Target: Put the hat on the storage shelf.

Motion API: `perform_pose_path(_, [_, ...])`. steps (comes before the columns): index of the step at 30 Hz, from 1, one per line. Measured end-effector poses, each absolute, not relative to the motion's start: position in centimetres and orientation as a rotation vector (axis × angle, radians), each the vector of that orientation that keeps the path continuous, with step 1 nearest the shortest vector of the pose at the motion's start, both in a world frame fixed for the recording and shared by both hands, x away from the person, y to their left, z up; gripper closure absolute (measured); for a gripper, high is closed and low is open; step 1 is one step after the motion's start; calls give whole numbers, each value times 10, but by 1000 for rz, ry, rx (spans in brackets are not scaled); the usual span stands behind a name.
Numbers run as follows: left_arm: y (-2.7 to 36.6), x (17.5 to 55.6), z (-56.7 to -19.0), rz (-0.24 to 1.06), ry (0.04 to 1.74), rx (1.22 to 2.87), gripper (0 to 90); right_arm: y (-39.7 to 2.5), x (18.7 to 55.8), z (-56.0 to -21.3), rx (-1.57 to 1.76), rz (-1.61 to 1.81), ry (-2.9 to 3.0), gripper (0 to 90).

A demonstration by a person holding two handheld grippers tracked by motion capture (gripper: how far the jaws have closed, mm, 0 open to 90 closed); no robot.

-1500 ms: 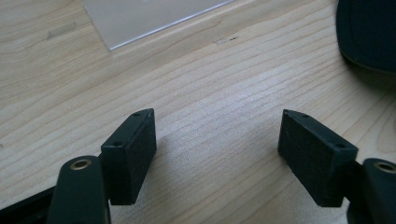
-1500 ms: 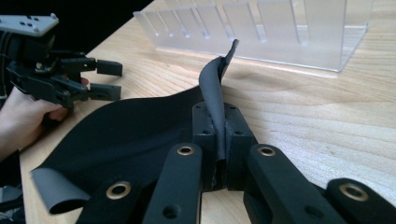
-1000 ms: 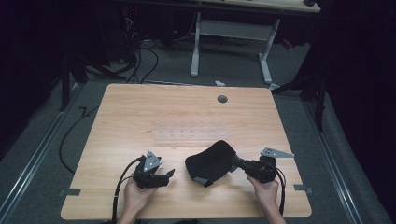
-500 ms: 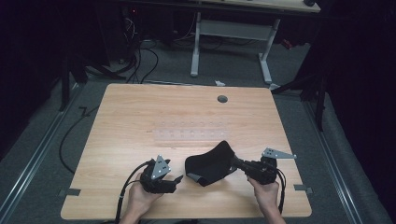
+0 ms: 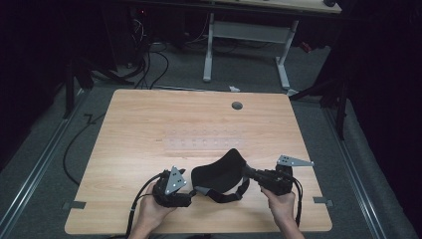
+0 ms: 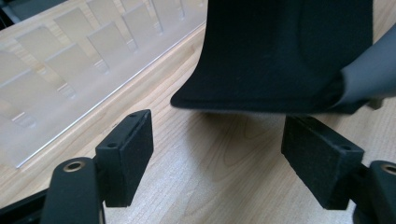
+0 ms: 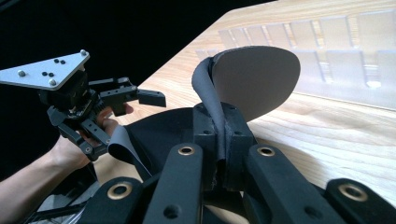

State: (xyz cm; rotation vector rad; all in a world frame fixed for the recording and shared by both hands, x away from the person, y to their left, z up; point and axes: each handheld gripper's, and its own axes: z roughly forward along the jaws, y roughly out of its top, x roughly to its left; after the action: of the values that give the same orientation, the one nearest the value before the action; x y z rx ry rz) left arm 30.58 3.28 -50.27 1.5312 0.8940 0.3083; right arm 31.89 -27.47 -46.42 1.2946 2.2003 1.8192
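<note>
A black padded eye mask (image 5: 219, 172) with a grey strap (image 5: 224, 196) rests near the table's front edge. My right gripper (image 5: 247, 173) is shut on the mask's right end; in the right gripper view its jaws (image 7: 220, 135) pinch the edge, and the mask's grey inner face (image 7: 257, 79) stands up beyond them. My left gripper (image 5: 191, 196) is open at the mask's left end, just short of it. In the left gripper view the wide-apart jaws (image 6: 217, 154) frame bare wood, with the mask's black edge (image 6: 289, 51) and strap (image 6: 369, 79) just beyond them. The left gripper (image 7: 149, 98) also appears in the right gripper view.
A clear compartmented plastic sheet (image 5: 204, 142) lies flat on the wooden table (image 5: 149, 124) behind the mask. A round grommet hole (image 5: 237, 105) sits near the far edge. Beyond the table stand a white-legged desk (image 5: 249, 30) and floor cables (image 5: 149, 59).
My left gripper has moved right along the front edge, closer to the mask's left end. The right gripper has kept its hold, and the mask has barely shifted.
</note>
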Motion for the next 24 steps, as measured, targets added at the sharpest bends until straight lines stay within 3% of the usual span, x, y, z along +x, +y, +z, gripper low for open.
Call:
perform_pose_path(9, [29, 303, -496, 311, 857, 1524, 266, -263, 323, -461, 1287, 1842, 2234, 869])
perform_pose_path(24, [32, 302, -491, 283, 846, 1529, 474, -244, 329, -455, 1261, 1848, 2287, 866])
